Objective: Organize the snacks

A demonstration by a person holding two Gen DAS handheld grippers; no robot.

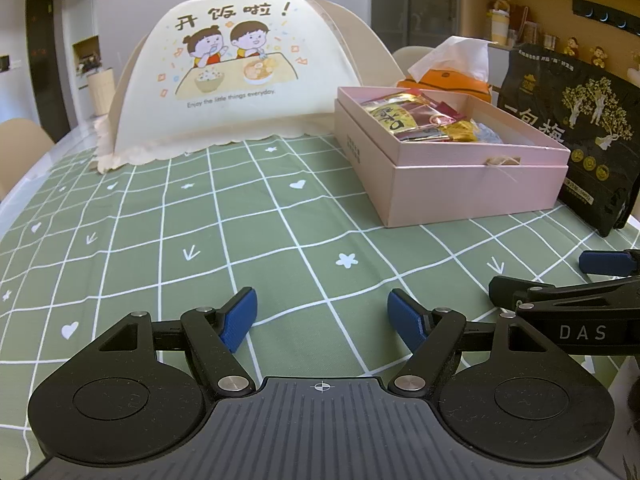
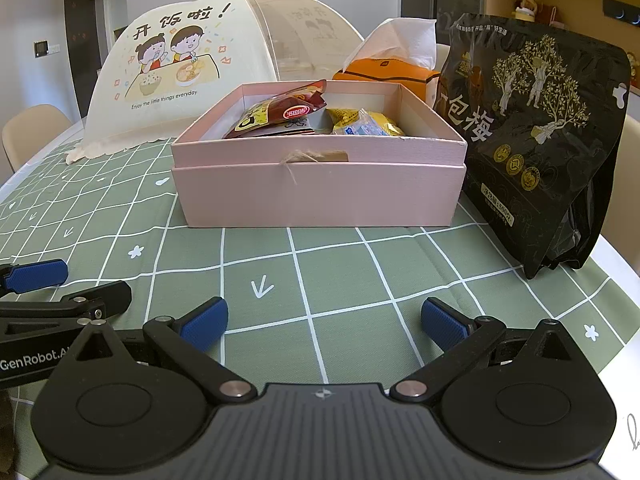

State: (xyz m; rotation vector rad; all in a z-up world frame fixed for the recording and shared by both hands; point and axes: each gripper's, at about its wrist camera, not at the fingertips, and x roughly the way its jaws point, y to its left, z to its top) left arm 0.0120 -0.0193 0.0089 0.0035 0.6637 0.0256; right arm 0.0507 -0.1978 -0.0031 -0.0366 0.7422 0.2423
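Across a table [image 2: 340,280] draped in green cloth with white grid lines: a cream dome-shaped fabric food cover [image 2: 176,76] printed with two cartoon children at the far left; a pink rectangular cardboard box [image 2: 320,192] at centre, lid off, holding wrapped snacks [image 2: 296,114] in red, yellow and blue; a black stand-up pouch [image 2: 536,140] with gold tree art just right of it; an orange tissue box [image 2: 384,70] behind. Near the front, left hand-held gripper [image 1: 322,320] and right hand-held gripper [image 2: 324,322], both spread wide, gripping nothing, side by side above bare cloth.
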